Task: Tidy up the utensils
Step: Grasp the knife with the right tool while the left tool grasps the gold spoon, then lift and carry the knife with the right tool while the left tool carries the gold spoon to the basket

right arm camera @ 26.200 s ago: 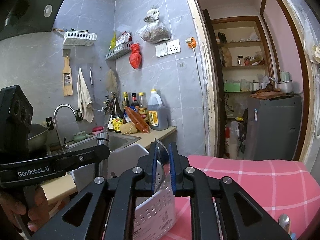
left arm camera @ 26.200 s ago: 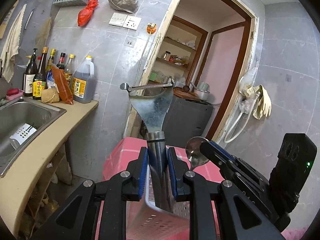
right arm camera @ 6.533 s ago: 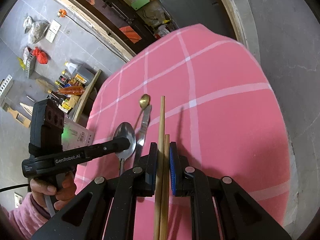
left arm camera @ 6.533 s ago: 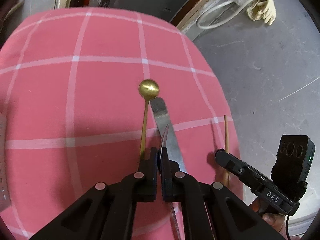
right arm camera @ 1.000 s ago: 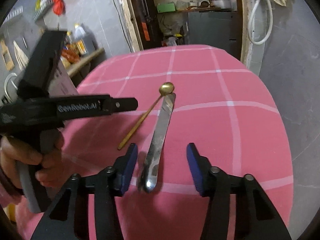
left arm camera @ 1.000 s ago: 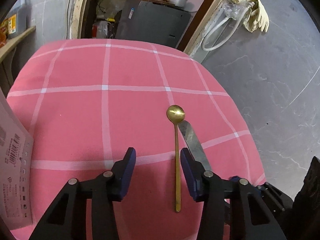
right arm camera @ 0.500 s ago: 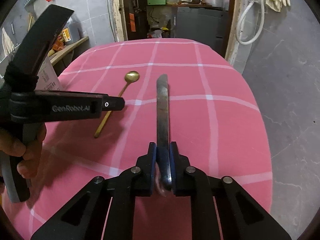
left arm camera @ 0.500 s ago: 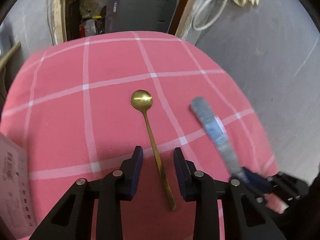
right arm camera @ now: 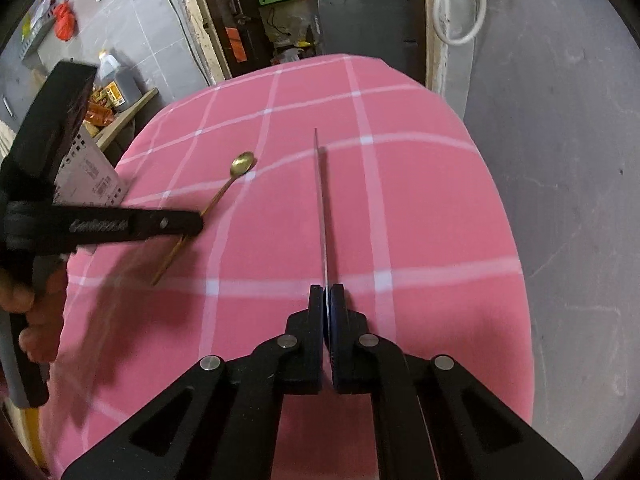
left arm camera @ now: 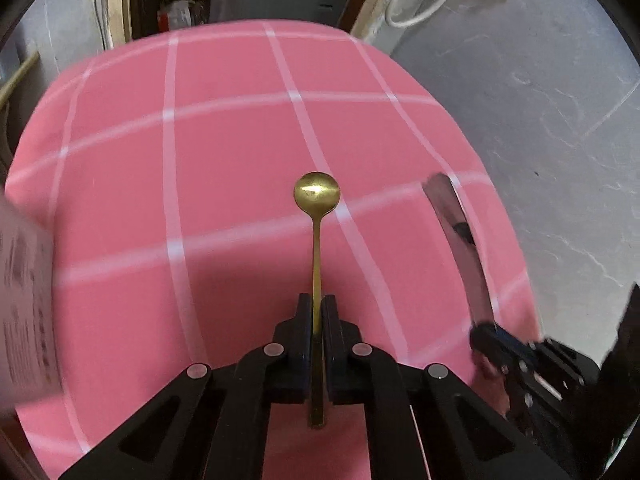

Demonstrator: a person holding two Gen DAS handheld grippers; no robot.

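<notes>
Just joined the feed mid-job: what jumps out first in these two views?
The pink checked tablecloth fills both views. The left gripper is shut on a gold spoon pointing up the middle, and the right gripper pinches a butter knife edge-on. A white perforated basket sits at the left edge.

We see the slim gold spoon (left arm camera: 317, 216) pinched by its handle in the left gripper (left arm camera: 316, 312), bowl pointing ahead; the steel knife (right arm camera: 322, 208) stands edge-up in the right gripper (right arm camera: 326, 300), blade stretching forward.
</notes>
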